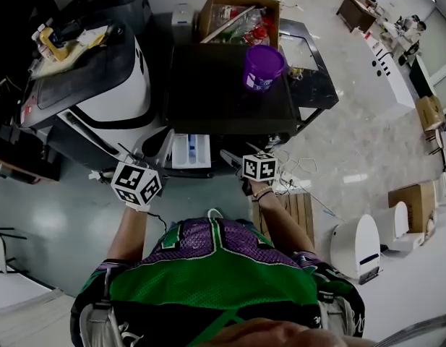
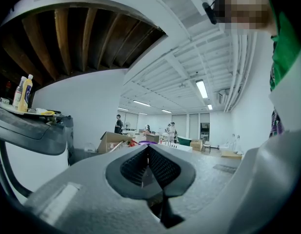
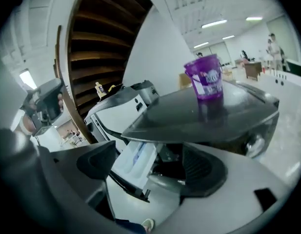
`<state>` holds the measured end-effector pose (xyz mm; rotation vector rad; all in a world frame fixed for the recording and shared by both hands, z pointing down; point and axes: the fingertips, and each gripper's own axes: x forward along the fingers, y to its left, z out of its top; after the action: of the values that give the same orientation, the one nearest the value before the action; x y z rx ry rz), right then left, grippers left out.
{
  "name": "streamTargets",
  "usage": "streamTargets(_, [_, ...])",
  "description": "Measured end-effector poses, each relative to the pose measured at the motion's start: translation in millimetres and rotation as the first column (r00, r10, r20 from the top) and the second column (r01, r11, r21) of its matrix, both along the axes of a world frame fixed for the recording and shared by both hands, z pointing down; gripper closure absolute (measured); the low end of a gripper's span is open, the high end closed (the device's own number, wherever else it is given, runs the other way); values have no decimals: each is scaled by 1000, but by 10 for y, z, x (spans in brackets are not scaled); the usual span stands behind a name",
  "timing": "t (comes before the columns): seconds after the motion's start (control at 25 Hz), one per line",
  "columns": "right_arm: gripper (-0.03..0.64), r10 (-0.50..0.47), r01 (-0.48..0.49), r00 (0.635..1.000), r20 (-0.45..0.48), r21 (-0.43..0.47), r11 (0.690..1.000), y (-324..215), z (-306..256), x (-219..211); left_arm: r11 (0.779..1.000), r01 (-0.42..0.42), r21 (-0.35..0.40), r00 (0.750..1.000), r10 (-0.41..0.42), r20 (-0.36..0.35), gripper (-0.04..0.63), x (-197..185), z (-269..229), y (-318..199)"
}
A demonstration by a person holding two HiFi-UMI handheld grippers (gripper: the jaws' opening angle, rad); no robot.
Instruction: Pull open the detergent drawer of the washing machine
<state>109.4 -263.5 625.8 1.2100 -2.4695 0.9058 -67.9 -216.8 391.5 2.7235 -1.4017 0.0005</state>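
The detergent drawer [image 1: 190,150] stood well out of the near front face of the washing machine [image 1: 223,85], at its left end, with its white and blue compartments open to the head view. By that showing the pull looked done or close to done. The right gripper [image 3: 150,160] hung just near of the drawer with its jaws spread apart. The drawer's front lay in the gap between them, closer to the left jaw, and I could not tell whether either pad touched it. The left gripper [image 2: 148,152] hung near and to the left, clear of the machine, its jaws pressed together on nothing and tilted up toward the ceiling.

On the machine's dark lid a purple cup [image 1: 263,67] stood toward the far right, with a cardboard box [image 1: 237,13] beyond it (neither part of the job). If the drawer had any travel left, the next move would call for the right jaws to close on its front lip and draw it straight toward the person. Otherwise, backing the gripper off would be enough.
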Motion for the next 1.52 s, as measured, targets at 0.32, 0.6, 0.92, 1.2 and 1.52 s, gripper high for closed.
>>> streamTargets(0.32, [192,-125,129,992,-31,284,950,-110,-1054,-10,995,102,13,994,-103,23,577,105,-32,-48])
streamTargets(0.6, [192,-280,227,954,103,360,905,-99,-1792,-261,982,188,32,982,-188,-5,577,94,-123,71])
streamTargets(0.92, [193,-407,372,912,-45,504,779,3,-2297,-556,958,281,63,960,-279,-26,577,-25,-300,251])
streamTargets(1.2, [237,-441,391,896,-40,541,745,-7,-2445,-744,927,364,91,931,-363,-30,577,-249,-424,345])
streamTargets(1.52, [367,-450,392,892,-46,574,719,-37,-2495,-912,907,410,97,912,-407,-52,577,-417,-495,387])
